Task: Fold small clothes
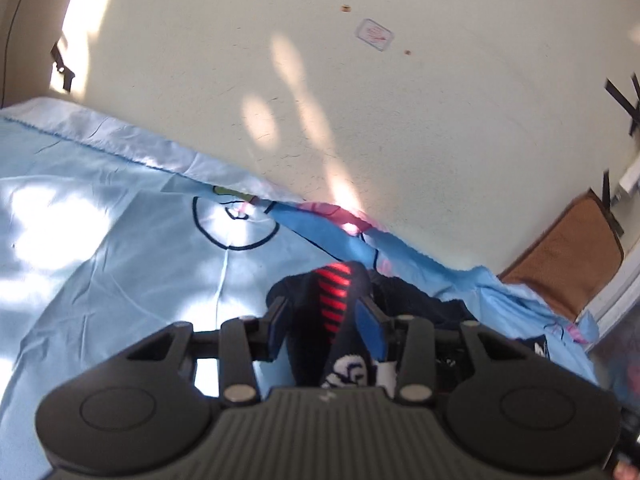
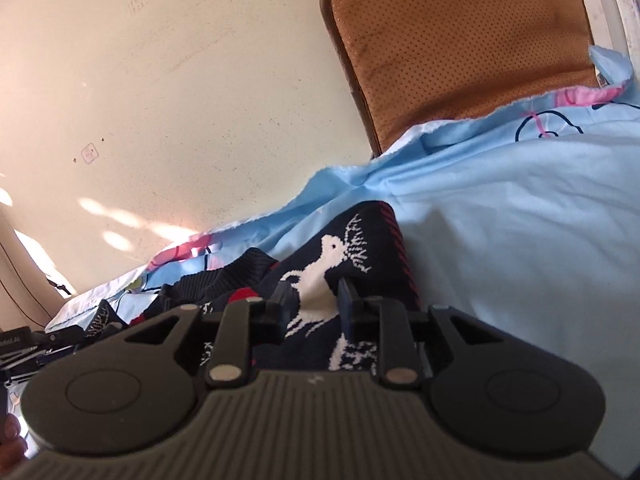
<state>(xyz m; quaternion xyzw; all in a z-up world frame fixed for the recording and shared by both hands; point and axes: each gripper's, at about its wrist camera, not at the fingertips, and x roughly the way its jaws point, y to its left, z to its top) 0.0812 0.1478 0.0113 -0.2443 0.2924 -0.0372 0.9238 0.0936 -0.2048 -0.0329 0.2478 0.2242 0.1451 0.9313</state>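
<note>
A navy knitted garment lies bunched on a light blue sheet (image 1: 120,240). In the left wrist view a raised fold of it with red stripes (image 1: 336,280) stands between the fingers of my left gripper (image 1: 326,320), whose pads press on it from both sides. In the right wrist view a part with a white deer pattern (image 2: 320,264) fills the gap of my right gripper (image 2: 316,300), which is shut on it. The rest of the garment (image 2: 240,268) is heaped to the left of the right gripper.
The blue sheet (image 2: 520,220) has cartoon prints and a raw edge along a cream wall (image 1: 360,100). A brown perforated chair back (image 2: 460,40) stands behind the sheet at the right. Black gear (image 2: 24,340) sits at the far left edge.
</note>
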